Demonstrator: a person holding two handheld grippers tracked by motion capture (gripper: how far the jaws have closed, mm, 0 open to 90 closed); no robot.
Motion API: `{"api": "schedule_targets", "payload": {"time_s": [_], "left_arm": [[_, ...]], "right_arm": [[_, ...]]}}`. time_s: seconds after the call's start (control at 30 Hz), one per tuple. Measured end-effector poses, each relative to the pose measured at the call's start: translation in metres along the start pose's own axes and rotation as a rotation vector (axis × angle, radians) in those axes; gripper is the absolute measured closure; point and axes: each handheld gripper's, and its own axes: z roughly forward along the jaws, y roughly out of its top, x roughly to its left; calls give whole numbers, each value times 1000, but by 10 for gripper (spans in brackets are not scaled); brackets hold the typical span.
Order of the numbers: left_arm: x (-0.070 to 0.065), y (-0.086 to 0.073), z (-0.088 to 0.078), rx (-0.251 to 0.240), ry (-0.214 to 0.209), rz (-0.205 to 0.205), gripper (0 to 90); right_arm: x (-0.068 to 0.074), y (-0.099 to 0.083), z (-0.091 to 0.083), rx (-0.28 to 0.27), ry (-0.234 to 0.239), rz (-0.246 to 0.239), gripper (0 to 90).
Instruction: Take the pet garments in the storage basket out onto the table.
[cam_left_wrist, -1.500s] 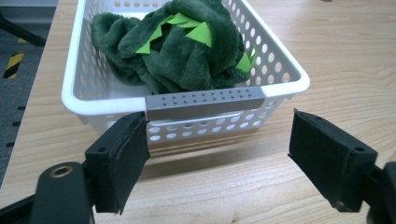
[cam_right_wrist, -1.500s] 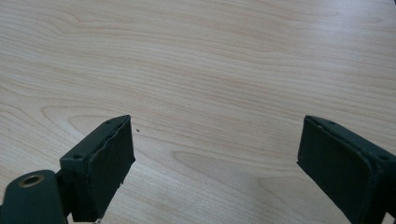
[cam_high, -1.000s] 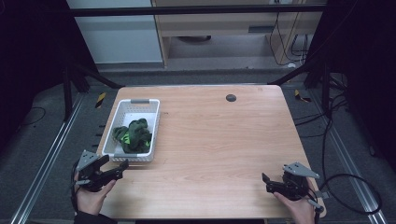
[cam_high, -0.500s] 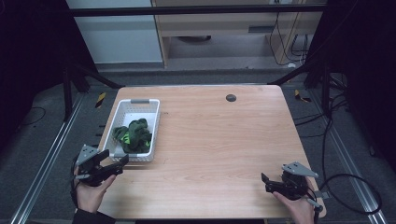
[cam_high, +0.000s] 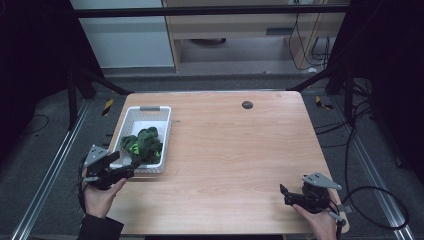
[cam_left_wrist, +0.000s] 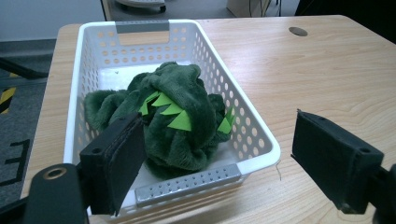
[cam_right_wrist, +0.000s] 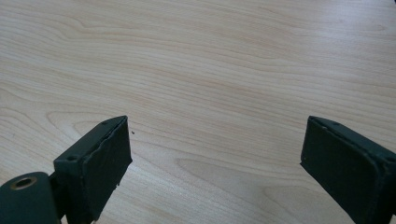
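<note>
Here, a pale wooden table (cam_high: 240, 150) is seen on a grey floor, with a dark-framed room behind. A white basket (cam_left_wrist: 215, 70) is set at its left edge, and a green plush toy (cam_left_wrist: 177, 121) is piled inside. The left gripper (cam_high: 131, 167) is held at the basket's near end, jaws spread wide, the toy just beyond them. The right gripper (cam_high: 285, 194) is held low at the near right corner, likewise wide open over bare wood.

One camera sits high up and looks down on the whole table (cam_high: 235, 155). One rides close behind the white basket (cam_left_wrist: 243, 121), which the high one sees too. The last looks close at bare tabletop.
</note>
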Motion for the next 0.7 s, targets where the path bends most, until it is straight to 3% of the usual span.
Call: {"api": "schedule_targets", "payload": {"time_s": [0.7], "left_arm": [[6, 23, 15, 19, 6, -6, 166]], "right_arm": [[0, 1, 1, 7, 5, -12, 83]]}}
